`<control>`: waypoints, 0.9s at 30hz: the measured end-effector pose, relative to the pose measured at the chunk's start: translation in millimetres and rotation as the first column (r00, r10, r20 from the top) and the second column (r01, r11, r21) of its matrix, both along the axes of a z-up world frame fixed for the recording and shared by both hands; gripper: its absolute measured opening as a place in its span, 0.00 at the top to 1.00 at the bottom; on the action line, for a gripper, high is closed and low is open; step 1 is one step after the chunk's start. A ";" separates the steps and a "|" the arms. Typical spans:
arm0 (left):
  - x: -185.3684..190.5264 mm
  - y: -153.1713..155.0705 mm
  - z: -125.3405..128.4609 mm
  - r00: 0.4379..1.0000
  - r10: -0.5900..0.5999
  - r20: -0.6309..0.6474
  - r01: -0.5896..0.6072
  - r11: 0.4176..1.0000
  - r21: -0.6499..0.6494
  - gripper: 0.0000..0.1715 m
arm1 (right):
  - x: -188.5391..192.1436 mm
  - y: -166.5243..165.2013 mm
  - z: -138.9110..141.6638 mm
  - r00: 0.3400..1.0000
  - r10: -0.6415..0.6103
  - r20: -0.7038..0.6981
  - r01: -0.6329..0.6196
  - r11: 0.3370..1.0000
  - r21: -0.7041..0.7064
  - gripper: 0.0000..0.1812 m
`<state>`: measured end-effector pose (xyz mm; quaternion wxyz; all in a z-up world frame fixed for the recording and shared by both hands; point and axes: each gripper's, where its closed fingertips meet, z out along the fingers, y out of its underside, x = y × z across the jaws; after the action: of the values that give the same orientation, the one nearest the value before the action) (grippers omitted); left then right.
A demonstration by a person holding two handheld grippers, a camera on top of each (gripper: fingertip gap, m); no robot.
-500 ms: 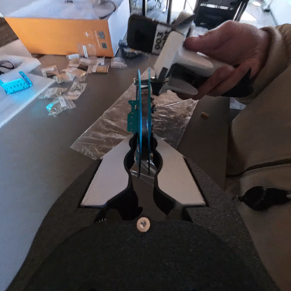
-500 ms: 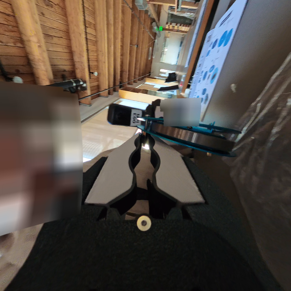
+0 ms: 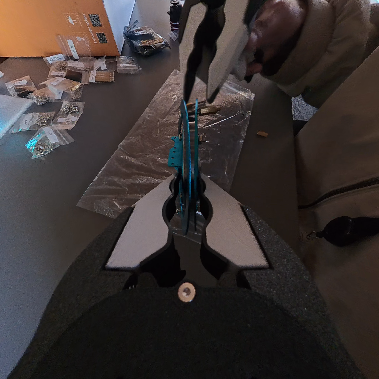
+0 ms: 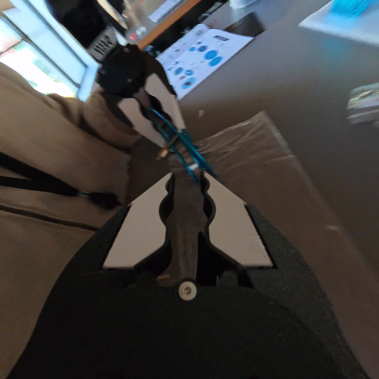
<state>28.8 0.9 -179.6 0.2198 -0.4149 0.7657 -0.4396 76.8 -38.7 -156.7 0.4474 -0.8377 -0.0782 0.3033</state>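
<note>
Gripping teal disc assembly (image 3: pixel 189 164) edge-on — left gripper (image 3: pixel 187 180) | right gripper (image 4: pixel 187 176) jaws parted — at its rim

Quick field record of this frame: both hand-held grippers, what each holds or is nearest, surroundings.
left hand-held gripper: shut on the teal plate assembly, held edge-on above the table
right hand-held gripper: open, tips at the assembly's far edge; contact unclear, view blurred
assembly: two teal discs joined by brass standoffs
below: clear plastic sheet on dark table
left side of table: small parts bags, orange box
loose: one brass standoff on the table
</note>
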 end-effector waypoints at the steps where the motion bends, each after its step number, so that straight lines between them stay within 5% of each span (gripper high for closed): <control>1: 0.2 0.5 -0.2 1.000 0.003 -0.002 -0.003 1.000 -0.007 0.91 | 8.0 2.3 -5.4 0.998 -0.016 0.060 0.016 1.000 0.006 0.87; 8: -0.9 8.7 -3.7 0.999 0.037 -0.021 -0.038 0.999 -0.039 0.90 | -8.5 23.1 -12.4 0.973 0.065 0.222 -0.078 0.996 0.052 0.99; 14: -4.5 19.3 -5.7 0.997 0.064 -0.042 -0.066 0.996 -0.056 0.91 | -23.2 37.9 9.8 0.934 0.139 0.329 -0.180 0.979 0.097 1.00; 19: -5.9 16.5 5.7 0.997 0.073 0.007 -0.072 0.993 -0.090 0.91 | -18.6 34.5 1.7 0.880 0.217 0.424 -0.233 0.972 -0.015 0.99; 27: -0.1 16.2 8.8 0.990 0.136 0.043 -0.132 0.987 -0.095 0.91 | -14.7 40.9 9.6 0.888 0.180 0.424 -0.203 0.979 0.008 0.99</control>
<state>28.8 17.1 -170.8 0.2484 -0.4641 0.7093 -0.4688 62.1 2.2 -147.1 0.4096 -0.8595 -0.2630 0.1561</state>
